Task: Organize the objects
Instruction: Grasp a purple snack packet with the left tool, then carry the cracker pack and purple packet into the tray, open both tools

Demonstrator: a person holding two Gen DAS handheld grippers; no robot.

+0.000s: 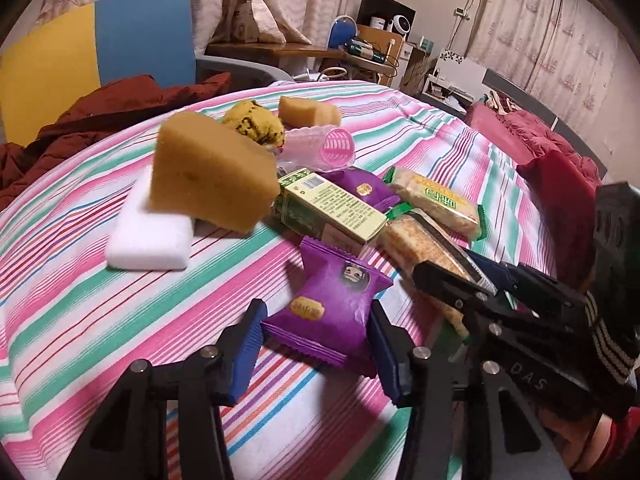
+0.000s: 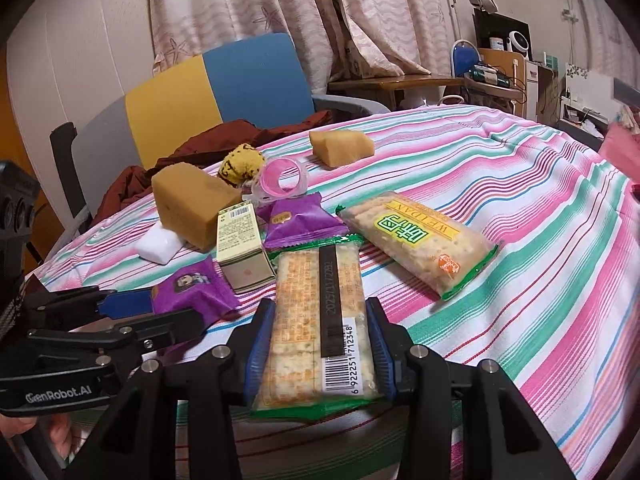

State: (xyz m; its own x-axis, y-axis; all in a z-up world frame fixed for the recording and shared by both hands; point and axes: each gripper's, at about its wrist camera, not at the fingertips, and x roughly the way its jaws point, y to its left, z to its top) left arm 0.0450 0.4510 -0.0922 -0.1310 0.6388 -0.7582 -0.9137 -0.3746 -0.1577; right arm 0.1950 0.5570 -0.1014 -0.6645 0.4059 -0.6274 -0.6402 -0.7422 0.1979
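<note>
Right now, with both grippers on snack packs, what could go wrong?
The left gripper holds the purple packet only by its puffy wrapper; it may slip out. The right gripper squeezes the cracker pack, which could crush crackers. The two grippers sit close together, so lifting could knock them or the green box.

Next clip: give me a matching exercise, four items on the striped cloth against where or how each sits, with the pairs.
Items:
1. Barcode cracker pack
2. Near purple packet
3. Big sponge
4. Pink roller

States:
A. On its side, open end showing
B. Clamped in the right tool
C. Leaning on the white block
D. Between the left tool's pads

Pairs: 1-B, 2-D, 3-C, 4-A
</note>
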